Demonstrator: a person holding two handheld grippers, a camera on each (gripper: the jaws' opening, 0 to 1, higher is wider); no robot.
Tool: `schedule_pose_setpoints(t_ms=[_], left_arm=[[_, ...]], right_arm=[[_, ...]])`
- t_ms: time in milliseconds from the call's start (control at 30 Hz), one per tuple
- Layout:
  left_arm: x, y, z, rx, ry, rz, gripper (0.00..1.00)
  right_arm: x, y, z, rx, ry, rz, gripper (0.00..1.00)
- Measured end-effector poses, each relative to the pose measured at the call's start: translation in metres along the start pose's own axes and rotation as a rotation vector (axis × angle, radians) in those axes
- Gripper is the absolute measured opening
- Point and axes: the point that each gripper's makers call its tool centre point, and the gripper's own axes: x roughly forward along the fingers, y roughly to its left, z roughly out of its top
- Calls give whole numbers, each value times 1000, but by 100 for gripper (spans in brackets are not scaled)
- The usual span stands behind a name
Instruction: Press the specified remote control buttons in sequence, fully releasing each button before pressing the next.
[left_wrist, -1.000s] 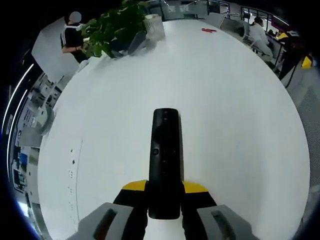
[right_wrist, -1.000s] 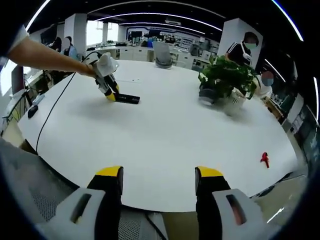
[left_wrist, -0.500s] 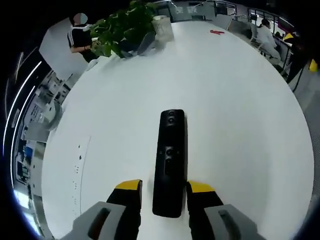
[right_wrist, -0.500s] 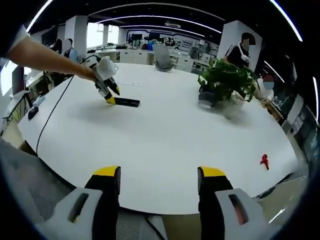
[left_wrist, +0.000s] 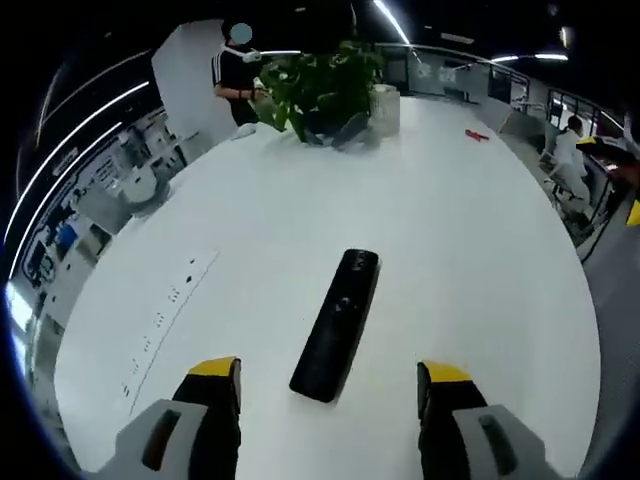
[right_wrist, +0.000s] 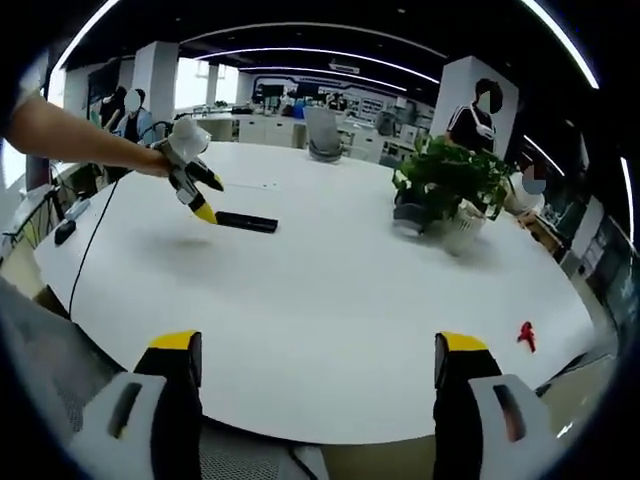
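A black remote control (left_wrist: 335, 340) lies flat on the white table (left_wrist: 470, 260), its length pointing away from me. My left gripper (left_wrist: 328, 372) stands wide open, one yellow-tipped jaw on each side of the remote's near end and well apart from it. In the right gripper view the remote (right_wrist: 247, 222) lies at the far left of the table, and the left gripper (right_wrist: 207, 197), held by a person's arm, hovers open just left of it. My right gripper (right_wrist: 318, 345) is open and holds nothing, near the table's front edge and far from the remote.
A potted plant (left_wrist: 320, 85) (right_wrist: 445, 175) stands at the table's far side beside a white pot (left_wrist: 385, 105). A small red object (left_wrist: 477, 135) (right_wrist: 527, 336) lies near the table's edge. A socket strip (left_wrist: 160, 325) is set into the table. People stand in the background.
My left gripper has opened and let go of the remote, then drawn back and up from it. The remote now lies free on the table. My right gripper's jaws have spread wider.
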Motion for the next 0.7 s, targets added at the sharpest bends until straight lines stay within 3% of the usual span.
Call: schedule_pose_setpoints(t_ms=[167,367,633,700], left_arm=[[-22,-10,-8,-29,-37,33,82],[-61,-17,-1,-104,-170,111,89],[-113,-54,-5,-125,-268,191,98],[-126,-57,-2,-120,-302,252,100]], right_arm=[[-1,7,4,-29,-23,29,100],[-5,5,10,-8,-62,26,100],[-10,5,18,-12,-107,22,100],[-11,5,19,-11,-108,22,100]])
